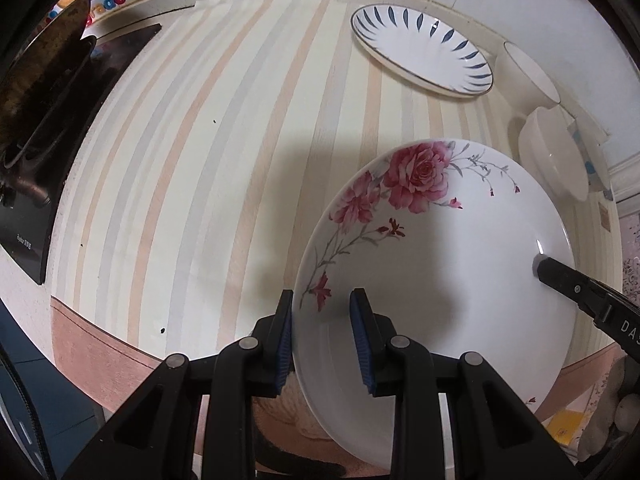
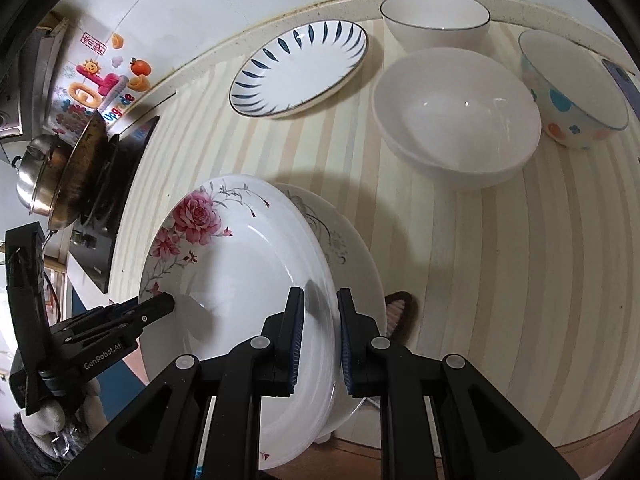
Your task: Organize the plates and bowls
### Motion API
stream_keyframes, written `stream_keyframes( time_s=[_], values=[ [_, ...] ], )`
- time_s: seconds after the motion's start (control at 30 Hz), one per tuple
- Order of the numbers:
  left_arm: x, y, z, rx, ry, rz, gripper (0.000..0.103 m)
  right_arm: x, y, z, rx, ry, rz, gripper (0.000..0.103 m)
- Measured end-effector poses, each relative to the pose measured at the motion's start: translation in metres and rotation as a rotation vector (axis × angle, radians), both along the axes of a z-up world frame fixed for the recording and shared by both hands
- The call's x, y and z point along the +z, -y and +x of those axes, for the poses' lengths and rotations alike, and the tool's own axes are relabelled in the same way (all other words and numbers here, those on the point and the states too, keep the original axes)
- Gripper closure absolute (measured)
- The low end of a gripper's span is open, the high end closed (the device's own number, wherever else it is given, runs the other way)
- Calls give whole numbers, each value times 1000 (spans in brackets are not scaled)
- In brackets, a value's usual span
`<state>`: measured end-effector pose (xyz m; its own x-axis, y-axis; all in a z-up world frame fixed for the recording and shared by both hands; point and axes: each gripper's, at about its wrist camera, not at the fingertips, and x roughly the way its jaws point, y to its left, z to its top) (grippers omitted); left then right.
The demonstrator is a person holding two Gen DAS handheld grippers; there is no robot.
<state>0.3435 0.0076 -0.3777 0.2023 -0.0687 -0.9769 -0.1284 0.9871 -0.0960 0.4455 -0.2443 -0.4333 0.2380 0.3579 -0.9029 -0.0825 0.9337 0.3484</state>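
Together, two grippers lift one dish above a striped counter.
Left gripper [image 1: 322, 340]: jaws straddle the left rim of the rose plate [image 1: 440, 264]; one pad sits against the rim, the other shows a gap, so full clamping cannot be told.
Rose plate: tilted, raised over a second grey-patterned plate [image 2: 344, 248].
Right gripper [image 2: 320, 344]: jaws closed on the opposite rim.
Handling: glazed ceramic, likely stiff, slick and breakable; the rim is the sensible hold, taken on both sides.
Beyond: blue-leaf plate [image 2: 300, 68], white bowl [image 2: 456, 116], dotted bowl [image 2: 572, 96].
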Motion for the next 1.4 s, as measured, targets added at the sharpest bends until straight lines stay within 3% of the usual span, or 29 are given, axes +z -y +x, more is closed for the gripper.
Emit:
stream_keyframes(
  time_s=[0.47,1.0,1.13,1.23,1.27,1.33,1.4],
  values=[
    [-17,14,11,-9,-43,40,78,-19,2,8,8,-16,-11,85],
    [-14,13,26,4,-87,48,76,-3,-1,21,99,-92,-116,81],
    [17,-2,32,38,-60,-7,76,14,19,30,69,-127,-50,81],
    [44,-8,55,55,-7,-34,73,42,34,48,23,-125,88,81],
    [53,-11,71,62,18,-49,68,54,38,60,-1,-107,138,79],
    [59,-16,109,75,57,-68,62,70,41,86,-25,-77,198,59],
    [53,-17,150,82,75,-68,62,74,39,124,-53,-64,213,52]
  ],
)
